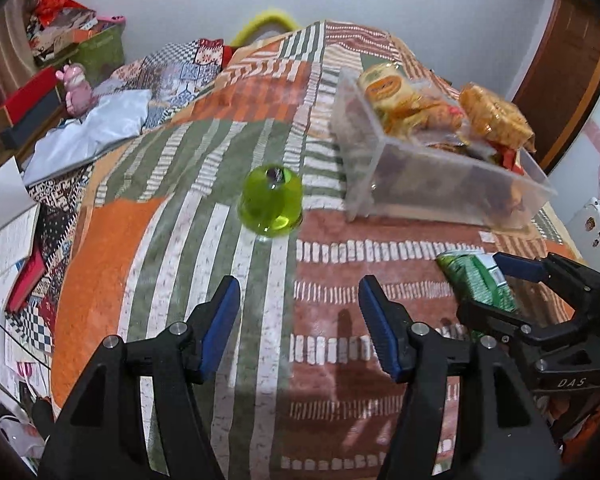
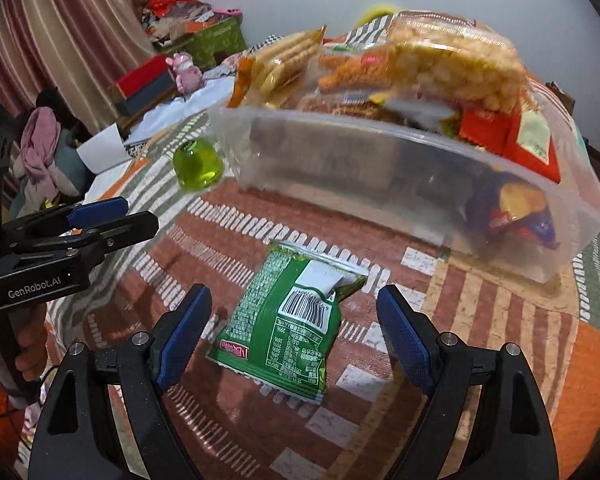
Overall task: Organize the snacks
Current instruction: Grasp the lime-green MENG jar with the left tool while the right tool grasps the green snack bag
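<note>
A green snack packet (image 2: 286,320) lies flat on the patterned bedspread, between the wide-open fingers of my right gripper (image 2: 294,328); it also shows in the left wrist view (image 1: 478,280). A clear plastic bin (image 2: 380,168) piled with snack packs stands just beyond it, also seen in the left wrist view (image 1: 428,172). A green jelly cup (image 1: 271,205) stands left of the bin, ahead of my left gripper (image 1: 298,316), which is open and empty above the bedspread. The cup also shows in the right wrist view (image 2: 198,165).
The bedspread (image 1: 180,248) covers a raised surface whose left edge drops off to books and papers (image 1: 12,240). A pink toy (image 1: 77,88), boxes and a white bag (image 1: 92,128) lie at the far left. A wall stands behind.
</note>
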Demonstrator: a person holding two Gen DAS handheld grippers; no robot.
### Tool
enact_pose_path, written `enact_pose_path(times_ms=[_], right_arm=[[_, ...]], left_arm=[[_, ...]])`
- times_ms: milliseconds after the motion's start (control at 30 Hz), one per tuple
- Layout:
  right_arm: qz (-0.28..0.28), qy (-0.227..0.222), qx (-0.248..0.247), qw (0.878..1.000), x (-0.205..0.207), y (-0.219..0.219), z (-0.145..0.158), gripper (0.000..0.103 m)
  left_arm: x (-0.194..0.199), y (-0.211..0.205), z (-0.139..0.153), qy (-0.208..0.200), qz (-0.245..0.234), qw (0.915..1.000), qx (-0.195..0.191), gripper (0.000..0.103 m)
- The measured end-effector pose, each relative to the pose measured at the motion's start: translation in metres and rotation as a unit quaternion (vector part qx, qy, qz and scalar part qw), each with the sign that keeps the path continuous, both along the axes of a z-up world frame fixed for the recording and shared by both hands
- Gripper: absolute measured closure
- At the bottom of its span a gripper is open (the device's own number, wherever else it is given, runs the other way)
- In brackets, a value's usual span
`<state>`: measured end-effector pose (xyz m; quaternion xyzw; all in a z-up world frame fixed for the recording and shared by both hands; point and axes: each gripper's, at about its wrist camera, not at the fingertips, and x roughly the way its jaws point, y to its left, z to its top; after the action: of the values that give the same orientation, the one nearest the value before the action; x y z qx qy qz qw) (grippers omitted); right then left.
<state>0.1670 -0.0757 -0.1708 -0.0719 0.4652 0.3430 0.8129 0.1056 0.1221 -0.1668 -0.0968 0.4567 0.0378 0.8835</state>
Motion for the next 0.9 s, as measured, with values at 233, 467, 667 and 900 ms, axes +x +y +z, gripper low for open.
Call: enact_pose_path(times_ms=[233,467,667,900], right_arm=[[0.024,-0.026,-0.027,0.999,-0.006,0.011,-0.002,0.054],[0.022,-0.037,-0.017,0.999,-0.005,0.007,0.004,0.060],[0.007,-0.055,0.008,0.998,-0.004,-0.010,0.023,0.060],[-0.017,-0.079,0.030,0.996,0.003,-0.029,0.042,0.060]], left_arm=[[0.004,0.009,-0.005,0.002,0.015,0.9999,0.000,0.042],[0.020,0.019,-0.004,-0.001,0.026,0.9997,0.005,0.042],[0.045,0.023,-0.005,-0.002,0.027,0.9995,0.013,0.042],[0.071,0.022,-0.015,0.010,0.021,0.9995,0.021,0.042]])
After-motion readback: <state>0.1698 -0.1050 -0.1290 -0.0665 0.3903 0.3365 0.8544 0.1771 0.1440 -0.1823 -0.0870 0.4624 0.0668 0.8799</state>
